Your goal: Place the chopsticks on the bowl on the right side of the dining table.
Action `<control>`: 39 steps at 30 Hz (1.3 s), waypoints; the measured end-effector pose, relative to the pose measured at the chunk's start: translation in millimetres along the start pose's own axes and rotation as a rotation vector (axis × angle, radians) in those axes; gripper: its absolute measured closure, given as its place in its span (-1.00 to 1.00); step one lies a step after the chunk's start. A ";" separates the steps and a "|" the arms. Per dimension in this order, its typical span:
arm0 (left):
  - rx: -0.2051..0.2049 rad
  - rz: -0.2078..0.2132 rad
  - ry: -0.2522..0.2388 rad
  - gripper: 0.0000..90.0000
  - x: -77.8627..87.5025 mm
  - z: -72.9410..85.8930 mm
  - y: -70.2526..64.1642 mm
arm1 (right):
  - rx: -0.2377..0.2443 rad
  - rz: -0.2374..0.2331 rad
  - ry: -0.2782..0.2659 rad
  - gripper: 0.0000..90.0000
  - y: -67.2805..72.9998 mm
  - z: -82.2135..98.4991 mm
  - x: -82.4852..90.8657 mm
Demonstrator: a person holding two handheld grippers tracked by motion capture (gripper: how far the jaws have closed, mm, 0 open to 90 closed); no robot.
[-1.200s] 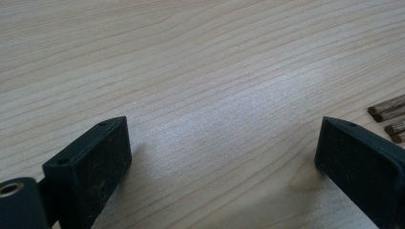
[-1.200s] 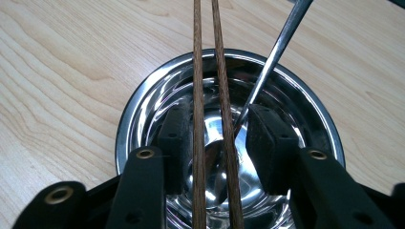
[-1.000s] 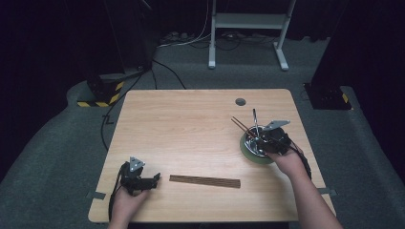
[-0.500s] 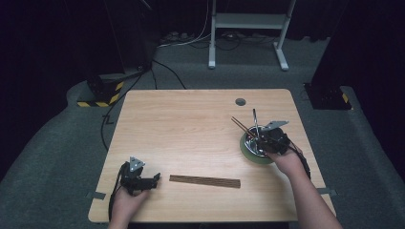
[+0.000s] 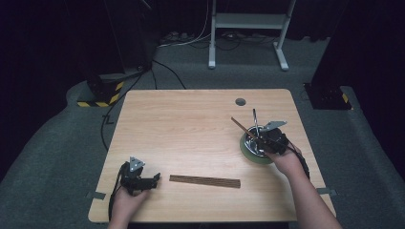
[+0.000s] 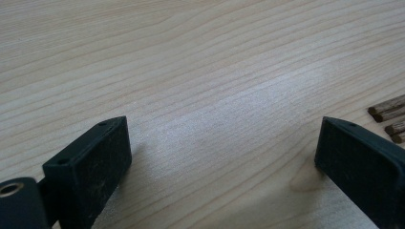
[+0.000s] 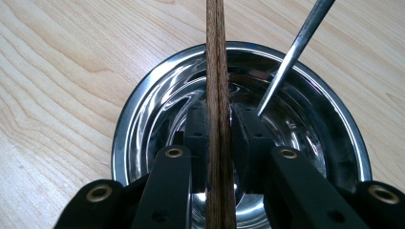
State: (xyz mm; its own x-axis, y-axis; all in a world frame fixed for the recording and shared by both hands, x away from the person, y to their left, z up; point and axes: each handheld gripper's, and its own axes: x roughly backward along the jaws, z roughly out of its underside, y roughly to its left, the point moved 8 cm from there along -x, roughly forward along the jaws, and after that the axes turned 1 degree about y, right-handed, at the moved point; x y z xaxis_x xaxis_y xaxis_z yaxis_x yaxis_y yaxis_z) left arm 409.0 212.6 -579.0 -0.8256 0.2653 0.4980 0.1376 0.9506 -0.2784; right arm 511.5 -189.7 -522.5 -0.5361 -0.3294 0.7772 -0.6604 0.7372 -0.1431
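Note:
A steel bowl (image 5: 250,141) (image 7: 143,95) on a green base (image 5: 255,158) stands at the table's right. My right gripper (image 5: 264,140) (image 7: 219,119) hangs over the bowl, and its jaws have just been closing. Their pads press on a pair of brown wooden chopsticks (image 5: 241,127) (image 7: 219,57) that slant up and to the left out of the bowl. A thin metal handle (image 5: 254,119) (image 7: 296,47) also leans in the bowl. My left gripper (image 5: 154,179) (image 6: 224,157) rests open on the table at the front left, with bare wood between its jaws.
A row of brown chopsticks (image 5: 205,181) (image 6: 389,109) lies near the front edge of the wooden table (image 5: 191,124), just right of my left gripper. A round cable hole (image 5: 240,101) sits at the back right. Dark floor and a white stand (image 5: 248,21) lie beyond.

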 end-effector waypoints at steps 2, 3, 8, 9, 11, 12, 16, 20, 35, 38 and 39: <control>-0.001 0.000 0.001 -0.89 0.0 0.0 0.0 | 0.005 -0.005 0.000 0.71 0.6 0.1 0.3; 0.000 0.000 0.000 -0.89 0.0 0.0 0.0 | 0.003 -0.006 0.000 0.71 1.3 0.1 0.2; 0.000 0.000 0.000 -0.89 0.0 0.0 0.0 | 0.028 -0.018 -0.009 0.71 3.9 1.7 1.9; -0.001 0.000 0.000 -0.89 0.0 0.0 0.0 | 0.035 -0.026 -0.008 0.71 4.8 2.4 2.5; 0.000 0.000 0.000 -0.89 0.0 0.0 0.0 | 0.044 -0.033 -0.008 0.71 5.8 3.7 3.9; -0.001 0.000 0.000 -0.89 0.0 0.0 0.0 | 0.048 -0.041 -0.009 0.72 6.6 4.5 4.5; -0.001 0.001 0.000 -0.89 0.0 0.1 0.0 | 0.062 -0.051 -0.010 0.72 7.9 7.6 7.3; 0.001 0.000 -0.001 -0.89 0.0 0.0 -0.1 | 0.069 -0.058 -0.019 0.71 8.8 10.1 9.2; 0.000 0.001 -0.001 -0.89 0.1 0.0 -0.2 | 0.098 -0.081 -0.043 0.68 17.3 9.6 10.4; -0.001 0.002 -0.001 -0.88 0.3 0.1 -0.2 | 0.081 -0.075 -0.063 0.60 16.0 7.4 13.5; -0.001 0.003 -0.002 -0.88 0.5 0.1 -0.2 | 0.073 -0.078 -0.068 0.58 15.8 6.8 16.1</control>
State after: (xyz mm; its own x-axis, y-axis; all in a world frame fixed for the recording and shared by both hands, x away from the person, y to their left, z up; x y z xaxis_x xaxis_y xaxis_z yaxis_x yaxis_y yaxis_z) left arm 408.5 212.5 -578.8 -0.8261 0.2677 0.4959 0.1405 0.9500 -0.2788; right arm 488.9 -187.4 -516.4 -0.5147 -0.4250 0.7446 -0.7367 0.6635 -0.1305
